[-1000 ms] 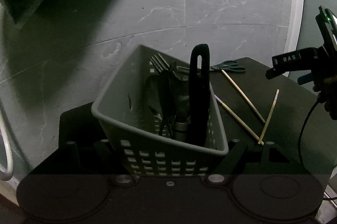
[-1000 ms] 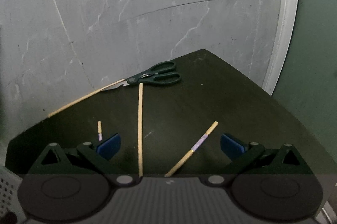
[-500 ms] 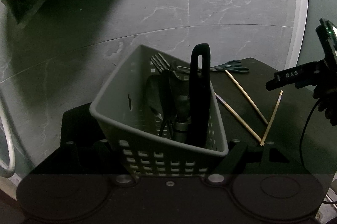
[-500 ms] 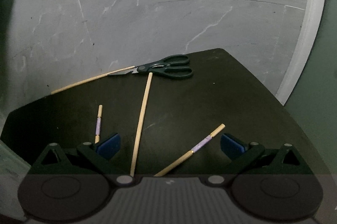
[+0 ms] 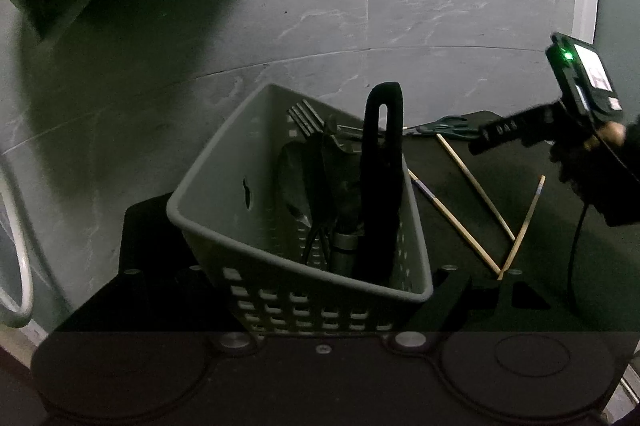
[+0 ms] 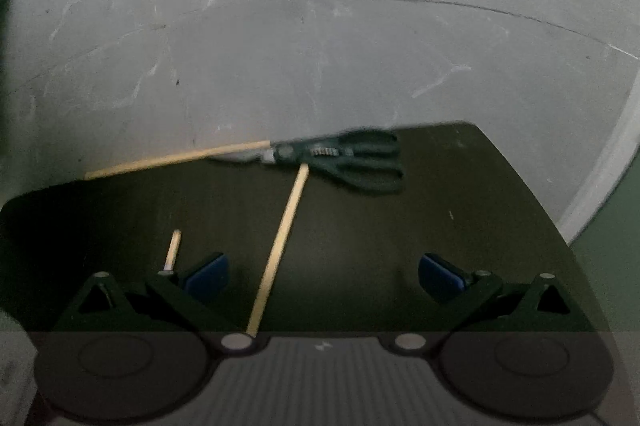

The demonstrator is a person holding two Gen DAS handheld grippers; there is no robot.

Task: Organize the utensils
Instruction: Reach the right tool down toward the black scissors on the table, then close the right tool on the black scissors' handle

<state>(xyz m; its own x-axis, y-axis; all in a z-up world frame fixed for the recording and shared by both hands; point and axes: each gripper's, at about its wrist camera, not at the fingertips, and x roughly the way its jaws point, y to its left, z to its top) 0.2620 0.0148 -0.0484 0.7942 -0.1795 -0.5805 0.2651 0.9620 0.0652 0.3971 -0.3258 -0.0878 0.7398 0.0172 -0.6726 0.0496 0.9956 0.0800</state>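
A grey perforated basket [image 5: 224, 186] is seen close in front of the left gripper [image 5: 304, 290], standing on a dark table [image 5: 540, 226]. The left fingers are spread either side of the basket's near wall, but whether it is actually gripped cannot be told, since the fingertips are lost in the dark. Several utensils are held upright in the basket: a fork [image 5: 306, 116] with its tines up, a tall black handle [image 5: 382, 178] with a slot at its top, and some darker pieces beside them (too dim to name).

To the right of the basket, three chopsticks are laid on the table: one [image 5: 452, 218] just beside the basket, a second [image 5: 476, 186] further right, and a third [image 5: 524, 222] slanted so that its lower end meets the first near the table's front. A pair of green scissors [image 5: 448, 126] is placed at the far edge of the table.

The right gripper [image 6: 324, 272] is held low over the table with its blue pads [image 6: 208, 272] wide apart and nothing between them. A chopstick [image 6: 280, 250] is seen running from under the gripper body toward the scissors [image 6: 352, 162], its far end just beside the handles. Another chopstick [image 6: 176, 160] is laid along the table's back edge, its tip at the scissor blades, and a shorter end [image 6: 173, 250] shows just outside the left pad.
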